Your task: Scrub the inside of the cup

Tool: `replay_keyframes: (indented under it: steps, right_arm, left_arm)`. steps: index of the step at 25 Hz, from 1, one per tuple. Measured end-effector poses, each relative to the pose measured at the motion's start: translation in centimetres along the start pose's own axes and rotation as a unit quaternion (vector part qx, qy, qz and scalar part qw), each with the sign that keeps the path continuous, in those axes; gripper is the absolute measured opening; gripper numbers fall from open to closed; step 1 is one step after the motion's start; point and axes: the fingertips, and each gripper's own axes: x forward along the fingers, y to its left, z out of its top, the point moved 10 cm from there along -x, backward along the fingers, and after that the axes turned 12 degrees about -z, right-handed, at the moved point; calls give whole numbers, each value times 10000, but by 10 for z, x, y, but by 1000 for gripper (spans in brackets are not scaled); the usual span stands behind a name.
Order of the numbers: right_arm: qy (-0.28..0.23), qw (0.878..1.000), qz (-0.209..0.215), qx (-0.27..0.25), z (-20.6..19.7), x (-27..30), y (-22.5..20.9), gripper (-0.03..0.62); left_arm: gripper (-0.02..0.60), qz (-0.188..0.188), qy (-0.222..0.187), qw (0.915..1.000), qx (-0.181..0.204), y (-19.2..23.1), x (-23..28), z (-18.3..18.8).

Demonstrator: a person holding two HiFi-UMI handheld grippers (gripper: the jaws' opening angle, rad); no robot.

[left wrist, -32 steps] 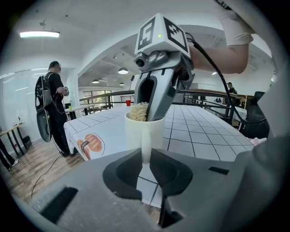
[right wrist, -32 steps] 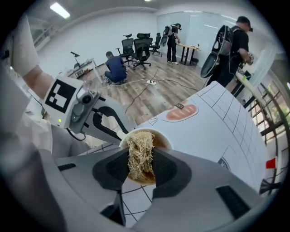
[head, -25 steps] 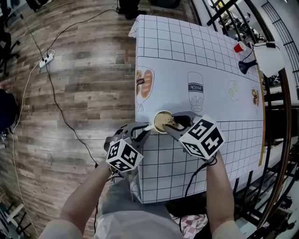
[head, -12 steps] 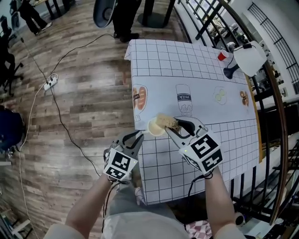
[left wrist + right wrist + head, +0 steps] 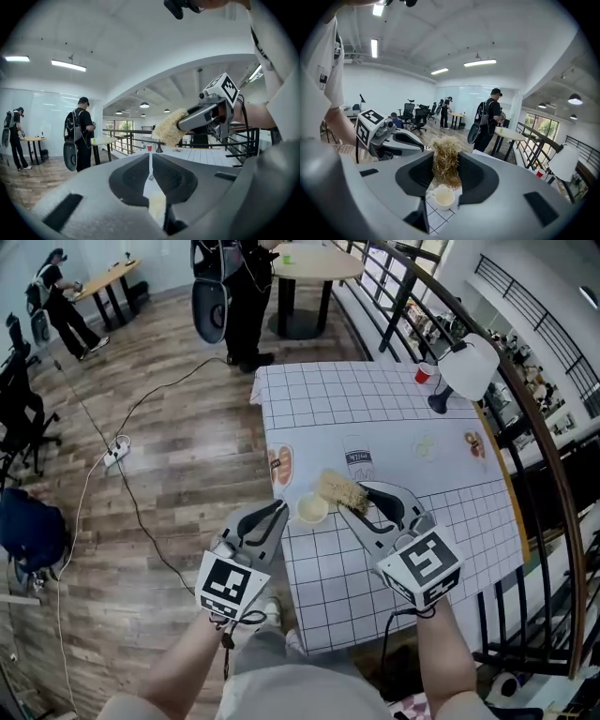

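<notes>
A small pale cup (image 5: 311, 509) stands upright near the left edge of the grid-patterned table (image 5: 375, 409). My right gripper (image 5: 350, 499) is shut on a straw-coloured loofah scrubber (image 5: 340, 489), which hangs just above and to the right of the cup; in the right gripper view the scrubber (image 5: 445, 161) hangs over the cup (image 5: 444, 197). My left gripper (image 5: 281, 508) sits just left of the cup, off the table's edge. Its jaws are closing to a thin slit with nothing between them. The left gripper view shows the scrubber (image 5: 168, 129) raised ahead.
At the table's far right stand a red cup (image 5: 425, 373) and a white lamp (image 5: 466, 367). A black railing (image 5: 525, 427) runs along the right. A cable and power strip (image 5: 117, 451) lie on the wooden floor. A person (image 5: 246, 277) stands beyond the table.
The scrubber has come up out of the cup with my right gripper. My left gripper has let go of the cup and drawn back to its left.
</notes>
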Motion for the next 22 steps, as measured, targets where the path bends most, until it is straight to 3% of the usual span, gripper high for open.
replay_keyframes:
  steps: [4,10,13,17,22]
  right_arm:
    - [-489,9982,-356,-34,27,-33,-2,130]
    - [-1062,9897,-922,-274,55,-74,4,132]
    - [-1230,9852,-1130,-381,64,-90,15,132]
    - [-1551,9783,-1365,-154,66,-109,23,132]
    - [-1755,9736,-1458,78,51,-127,35,133]
  left_arm:
    - [26,-125,-402,9990,-167,-10,-16,47]
    - [14,-291,-710,9970,-37,-23,-36,98]
    - [14,-394,-850,9956,22,-30,-43,111]
    - [14,-299,-1058,9935,279,-43,-56,126]
    - [14,-148,-1069,9931,469,-66,-66,120]
